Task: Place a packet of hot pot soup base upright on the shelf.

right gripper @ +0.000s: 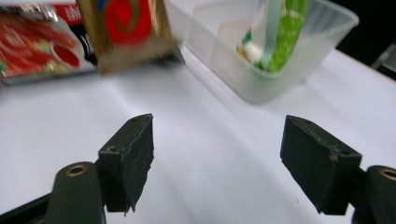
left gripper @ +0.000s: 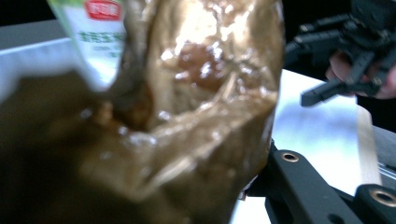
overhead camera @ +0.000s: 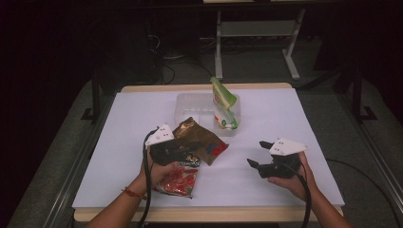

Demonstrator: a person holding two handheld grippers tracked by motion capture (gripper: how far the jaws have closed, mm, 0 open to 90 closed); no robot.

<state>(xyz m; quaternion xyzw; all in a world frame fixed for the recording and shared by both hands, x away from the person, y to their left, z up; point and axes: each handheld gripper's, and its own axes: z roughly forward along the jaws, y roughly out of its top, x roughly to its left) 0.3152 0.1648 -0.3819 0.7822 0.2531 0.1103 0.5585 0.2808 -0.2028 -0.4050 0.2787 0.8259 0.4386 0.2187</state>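
Fingers of L gripper (overhead camera: 183, 142) pinching brown snack bag (overhead camera: 199, 140); R gripper (overhead camera: 256, 154) fingers spread wide, w/ nothing between.

white-topped table (overhead camera: 285, 114), clear plastic tub (overhead camera: 190, 105) standing on it, red snack packet (overhead camera: 183, 183) lying near its front edge

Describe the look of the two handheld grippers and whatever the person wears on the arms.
Both the left gripper and the right gripper are black, each topped by a pale grey three-cornered plate dotted with small holes. A black cable trails back from each along the forearm. The fingers are chunky black blocks with worn, chipped edges, on arms with brass-ringed holes. The forearms are bare; a red-orange bracelet circles the left wrist.
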